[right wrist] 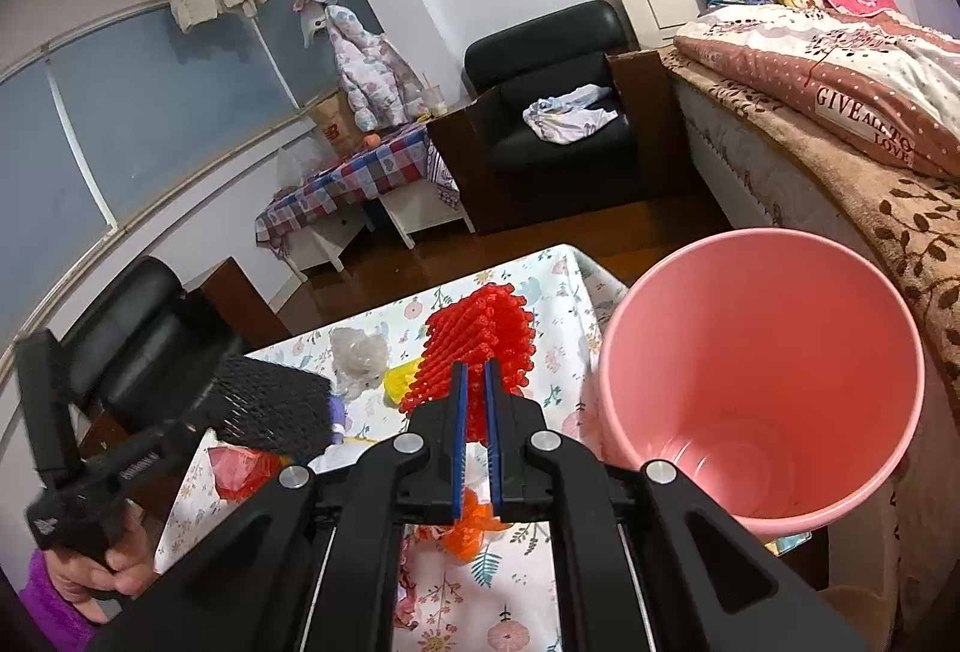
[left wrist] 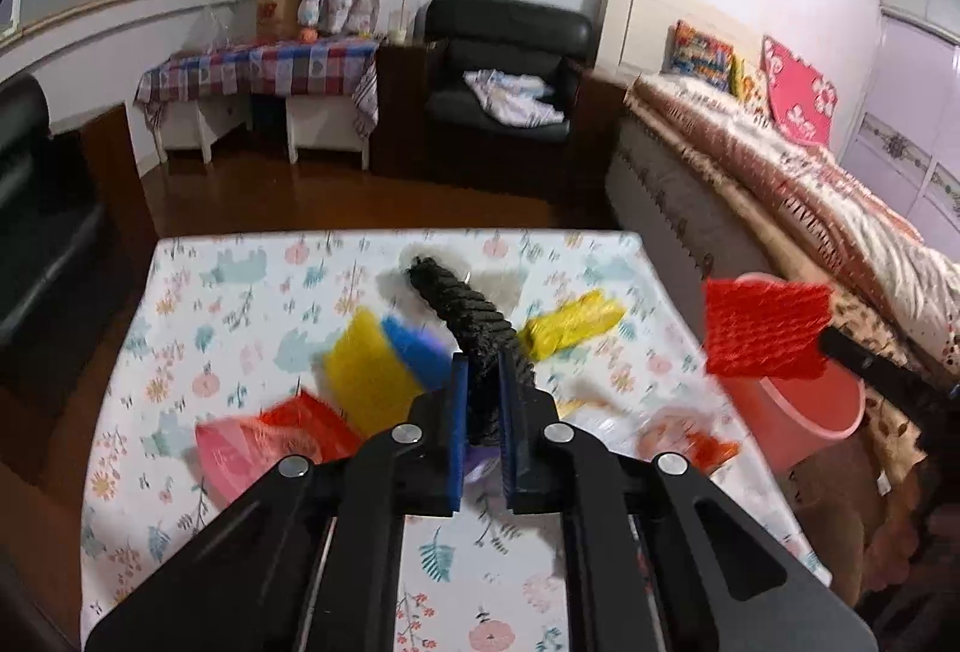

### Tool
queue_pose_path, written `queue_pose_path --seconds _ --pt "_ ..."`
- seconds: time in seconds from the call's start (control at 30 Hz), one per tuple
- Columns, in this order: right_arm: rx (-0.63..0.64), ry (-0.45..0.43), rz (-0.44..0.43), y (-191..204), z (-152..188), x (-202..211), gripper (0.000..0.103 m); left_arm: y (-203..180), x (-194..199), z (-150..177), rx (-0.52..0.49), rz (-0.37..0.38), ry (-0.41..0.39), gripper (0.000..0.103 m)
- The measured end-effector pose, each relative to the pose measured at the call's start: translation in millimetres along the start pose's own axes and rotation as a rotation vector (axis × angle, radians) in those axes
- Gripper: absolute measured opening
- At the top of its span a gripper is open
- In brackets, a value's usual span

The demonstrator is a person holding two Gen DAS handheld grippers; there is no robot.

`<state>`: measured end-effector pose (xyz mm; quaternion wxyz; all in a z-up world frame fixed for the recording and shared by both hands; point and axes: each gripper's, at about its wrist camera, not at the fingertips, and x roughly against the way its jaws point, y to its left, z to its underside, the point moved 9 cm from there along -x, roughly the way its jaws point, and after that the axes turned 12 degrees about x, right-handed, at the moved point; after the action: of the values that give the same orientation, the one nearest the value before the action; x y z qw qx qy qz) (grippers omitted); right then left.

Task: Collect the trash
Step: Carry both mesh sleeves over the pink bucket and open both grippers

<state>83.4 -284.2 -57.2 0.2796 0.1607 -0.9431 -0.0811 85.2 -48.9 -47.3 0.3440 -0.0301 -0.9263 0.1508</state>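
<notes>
Left gripper (left wrist: 483,370) clenched on black foam net (left wrist: 474,316), centre frame, above table (left wrist: 180,292); right gripper (right wrist: 475,382) clamped on red foam net (right wrist: 480,334). Carry red net right over 1 pink bin (right wrist: 762,352), release above opening; remaining wrappers farther back

A table covered by a floral cloth (left wrist: 198,304) is seen, with a pink bucket (right wrist: 762,370) set just beside its right edge. Taking the bucket as landmark, a yellow wrapper (left wrist: 570,325) and a clear crumpled bag (right wrist: 358,352) are found on the cloth toward the far side. Nearer, orange scraps (left wrist: 696,445) lie close to the bucket, while yellow and blue pieces (left wrist: 384,358) and a red-pink wrapper (left wrist: 264,439) lie farther from it.
</notes>
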Motion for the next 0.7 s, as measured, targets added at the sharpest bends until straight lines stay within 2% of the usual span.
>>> queue_pose_path --seconds 0.27,0.43,0.7 --pt "-0.011 -0.034 0.103 -30.0 -9.1 20.4 0.005 -56.6 17.7 -21.1 -0.051 0.137 -0.047 0.009" --pt "-0.059 -0.049 0.214 -67.0 -8.3 38.1 0.005 -108.0 6.4 -13.3 -0.114 0.22 -0.018 0.009" --pt "-0.124 -0.028 0.326 -123.8 7.1 50.2 0.005 -175.6 -22.5 8.9 -0.201 0.309 0.047 0.009"
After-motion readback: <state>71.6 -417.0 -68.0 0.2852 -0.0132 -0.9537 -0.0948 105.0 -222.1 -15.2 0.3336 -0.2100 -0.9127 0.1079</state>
